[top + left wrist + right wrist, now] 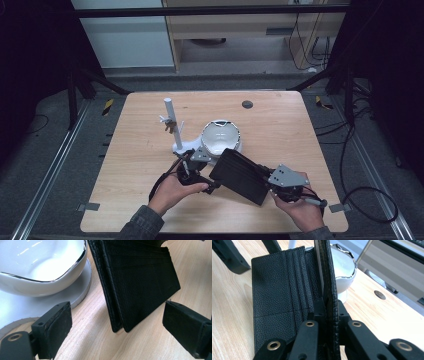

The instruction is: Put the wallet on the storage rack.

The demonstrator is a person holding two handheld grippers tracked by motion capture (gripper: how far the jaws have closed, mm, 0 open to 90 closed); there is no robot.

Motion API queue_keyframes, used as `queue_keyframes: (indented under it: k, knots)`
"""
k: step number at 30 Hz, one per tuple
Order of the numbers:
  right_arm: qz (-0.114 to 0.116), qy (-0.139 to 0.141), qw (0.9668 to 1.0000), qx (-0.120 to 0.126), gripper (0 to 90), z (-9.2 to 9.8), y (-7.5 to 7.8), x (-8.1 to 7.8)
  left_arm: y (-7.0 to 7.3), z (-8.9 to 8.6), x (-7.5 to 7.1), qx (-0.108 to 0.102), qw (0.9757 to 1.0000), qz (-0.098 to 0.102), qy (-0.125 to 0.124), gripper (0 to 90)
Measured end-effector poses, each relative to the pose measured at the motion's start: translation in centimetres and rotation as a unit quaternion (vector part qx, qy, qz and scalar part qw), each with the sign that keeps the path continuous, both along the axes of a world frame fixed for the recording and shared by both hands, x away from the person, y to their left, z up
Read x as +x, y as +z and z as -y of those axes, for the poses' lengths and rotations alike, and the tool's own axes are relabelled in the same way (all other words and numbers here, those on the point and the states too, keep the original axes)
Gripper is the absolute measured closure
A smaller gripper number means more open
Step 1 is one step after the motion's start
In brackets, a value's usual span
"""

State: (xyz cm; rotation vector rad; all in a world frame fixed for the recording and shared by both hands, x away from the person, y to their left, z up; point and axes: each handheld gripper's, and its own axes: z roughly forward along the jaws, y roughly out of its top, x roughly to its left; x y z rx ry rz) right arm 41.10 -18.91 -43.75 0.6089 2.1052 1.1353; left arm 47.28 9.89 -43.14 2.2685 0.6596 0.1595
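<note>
Black grained leather: a long wallet (240,175) lies opened at the near middle of the wooden bench (280,125), just in front of a white bowl (220,136) on its round white base (80,287).

Right hand-held gripper (329,307): jaws pinched tight on one flap of the wallet, holding it upright on edge. The other flap, with its card slots (294,277), lies flat on the bench.

Left hand-held gripper (117,322): jaws wide, nothing between the pads. The wallet's free corner stands just ahead of the gap, not yet touched.

A white post stand (172,127) is behind the left hand, near the bowl.

Judgement: the work in hand looks like opening or spreading the wallet, the left hand-held gripper about to take the loose flap.

Risks noted:
- The right grip sits near the flap's edge. A pull from the left side could drag the leather out of the pads, and the flap would fall shut.
- The flat flap lies flush on the bench, so a jaw may slide over it or push the whole wallet away instead of getting under.
- The bowl is close behind. A forward shove of the wallet could knock it, or tip it off its base.
- Trailing cables could snag on the post stand.
</note>
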Motion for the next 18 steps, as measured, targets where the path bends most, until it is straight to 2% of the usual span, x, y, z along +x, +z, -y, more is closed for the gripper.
queue_keyframes:
  k: [7,18]
  knots:
    - [0.006,0.007,1.0,0.003,84.3,-0.19,0.14,-0.09,0.11,0.03,0.01,-0.005,1.0,0.005,0.0,10.1]
    - [0.02,0.018,0.9996,0.012,84.3,-0.37,0.63,-0.33,0.6,0.16,0.5,-0.008,0.9999,0.005,-0.004,16.9]
